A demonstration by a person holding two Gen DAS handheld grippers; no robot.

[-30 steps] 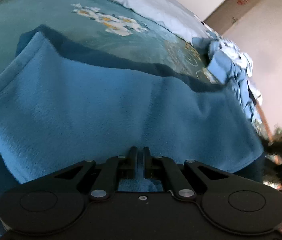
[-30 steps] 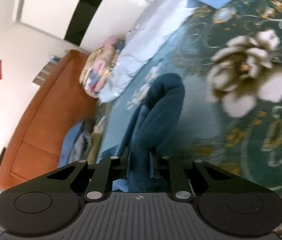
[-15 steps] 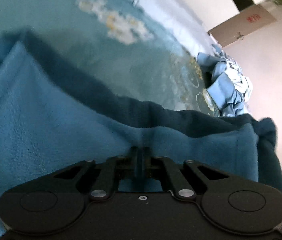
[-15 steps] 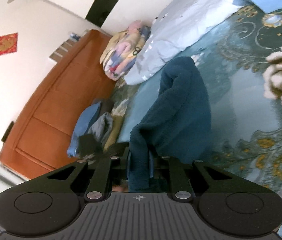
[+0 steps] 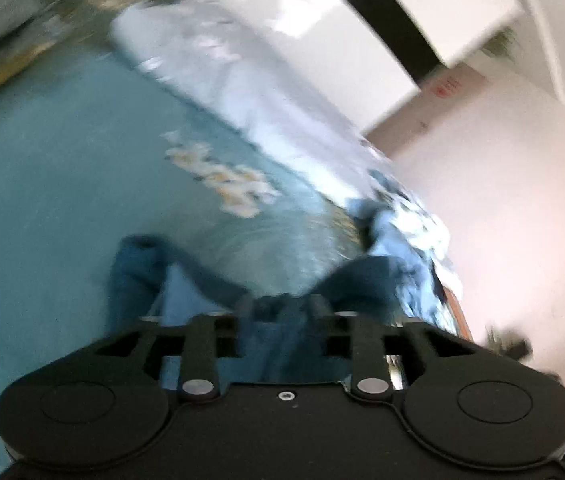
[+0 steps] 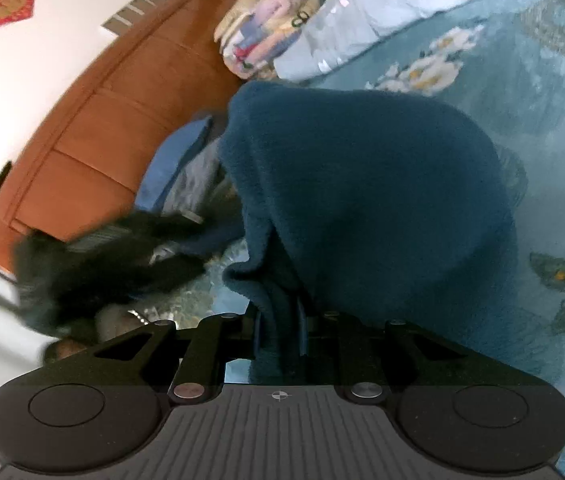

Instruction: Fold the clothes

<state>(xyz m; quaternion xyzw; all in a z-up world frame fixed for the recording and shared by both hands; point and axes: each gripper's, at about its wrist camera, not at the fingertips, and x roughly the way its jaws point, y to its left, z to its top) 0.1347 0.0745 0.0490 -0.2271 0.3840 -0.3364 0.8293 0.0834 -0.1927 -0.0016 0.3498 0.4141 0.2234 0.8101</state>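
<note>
A blue fleece garment hangs from both grippers over the teal flowered bedspread (image 5: 42,200). In the blurred left wrist view, my left gripper (image 5: 281,306) has its fingers a little apart with the fleece (image 5: 278,344) bunched between them. In the right wrist view, my right gripper (image 6: 278,316) is shut on a fold of the dark blue fleece (image 6: 362,184), which drapes in a big hump in front of it over the bedspread (image 6: 542,120).
A white quilt (image 5: 250,80) lies along the far side of the bed. A pile of light blue clothes (image 5: 398,232) sits at the bed's end. A wooden headboard (image 6: 94,120), a patterned folded blanket (image 6: 270,28) and some clothes (image 6: 178,168) lie to the left.
Both grippers have lifted and swung with the fleece. The spread cloth in the left view has bunched into a narrow hanging fold, and the left fingers stand wider apart.
</note>
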